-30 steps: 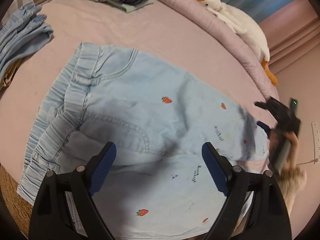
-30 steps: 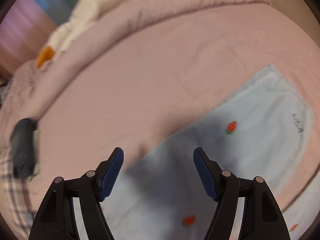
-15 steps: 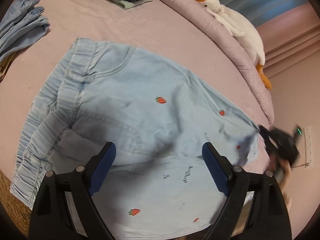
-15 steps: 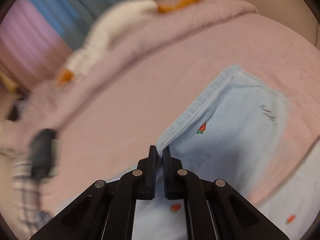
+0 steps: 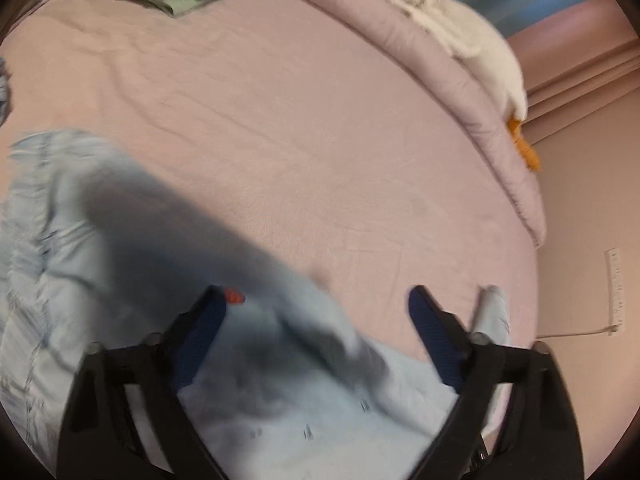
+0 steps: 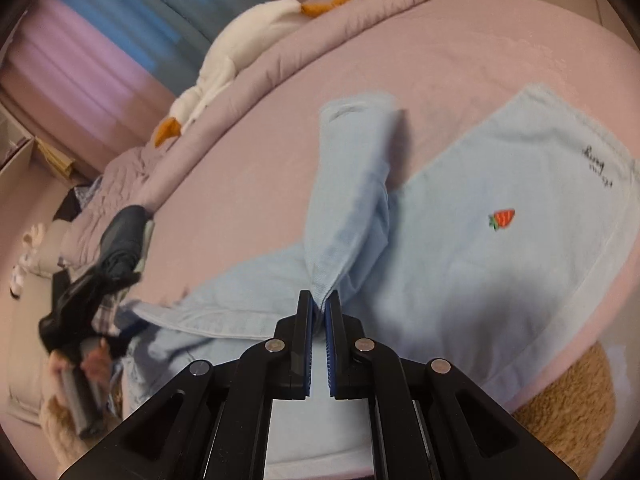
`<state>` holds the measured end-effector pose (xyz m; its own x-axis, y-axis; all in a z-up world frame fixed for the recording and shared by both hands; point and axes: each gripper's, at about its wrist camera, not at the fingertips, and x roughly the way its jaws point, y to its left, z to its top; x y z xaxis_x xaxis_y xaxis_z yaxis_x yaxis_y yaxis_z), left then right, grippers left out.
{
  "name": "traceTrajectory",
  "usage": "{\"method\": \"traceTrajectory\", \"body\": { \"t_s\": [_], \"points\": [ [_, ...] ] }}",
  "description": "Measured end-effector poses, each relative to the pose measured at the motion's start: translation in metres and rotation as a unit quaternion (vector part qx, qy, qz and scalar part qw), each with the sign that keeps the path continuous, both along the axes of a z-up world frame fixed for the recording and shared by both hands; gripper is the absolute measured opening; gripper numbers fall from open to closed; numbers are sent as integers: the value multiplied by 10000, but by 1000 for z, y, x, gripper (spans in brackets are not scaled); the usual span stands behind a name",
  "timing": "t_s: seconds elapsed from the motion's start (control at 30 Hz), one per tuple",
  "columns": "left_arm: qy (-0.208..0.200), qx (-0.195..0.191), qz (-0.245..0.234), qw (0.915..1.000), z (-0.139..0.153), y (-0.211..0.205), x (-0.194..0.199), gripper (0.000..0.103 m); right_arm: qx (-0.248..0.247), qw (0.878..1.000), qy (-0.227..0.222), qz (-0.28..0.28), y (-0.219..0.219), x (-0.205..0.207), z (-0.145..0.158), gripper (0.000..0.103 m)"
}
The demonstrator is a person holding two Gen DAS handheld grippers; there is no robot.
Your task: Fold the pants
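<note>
My right gripper (image 6: 319, 312), spread a second ago, now pinches the pants (image 6: 460, 240) leg and lifts it — fold begun — while my left gripper (image 5: 316, 320) hovers spread.

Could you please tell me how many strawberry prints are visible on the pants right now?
2: one strawberry on the flat pant leg in the right wrist view, another beside the left jaws. Folds may hide more.

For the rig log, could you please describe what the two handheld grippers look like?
Both match. The left gripper and right gripper have angular matte-black frames with open cut-outs and round silver pivot pins. Each finger carries a ribbed dark-blue pad. No cables or markings show on them. In the right wrist view, the other tool has a grey cylindrical handle.
</note>
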<state>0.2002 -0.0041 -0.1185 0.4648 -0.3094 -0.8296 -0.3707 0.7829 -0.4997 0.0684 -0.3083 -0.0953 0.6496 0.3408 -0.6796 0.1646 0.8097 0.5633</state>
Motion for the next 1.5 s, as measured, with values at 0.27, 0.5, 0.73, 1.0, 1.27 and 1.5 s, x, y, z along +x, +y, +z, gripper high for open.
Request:
{"method": "traceTrajectory", "body": {
  "t_s": [0.27,0.5,0.73,1.0,1.27,1.5],
  "points": [
    [-497,-386,-104,9980,30,14,-68,11,-108,9999,-103,-34,-18,-8,30,5],
    [-234,-366,-495,9978,10,17,-165,16,-145,9995,275,73,-22,-22,-3,5],
    [71,-525,-126,9985,-22,40,-189,47,-42,9998,189,105,-33,-10,-10,49],
    [-275,-447,706,9961,-14,84,-191,64,313,9992,250,5,-59,49,-20,50],
    [-462,-444,789,9948,-6,107,-171,15,293,9994,78,-159,-69,99,12,5],
    [-1674,-838,767,9793,72,126,-170,10,243,9859,-1595,-435,-89,69,140,5]
  ]
}}
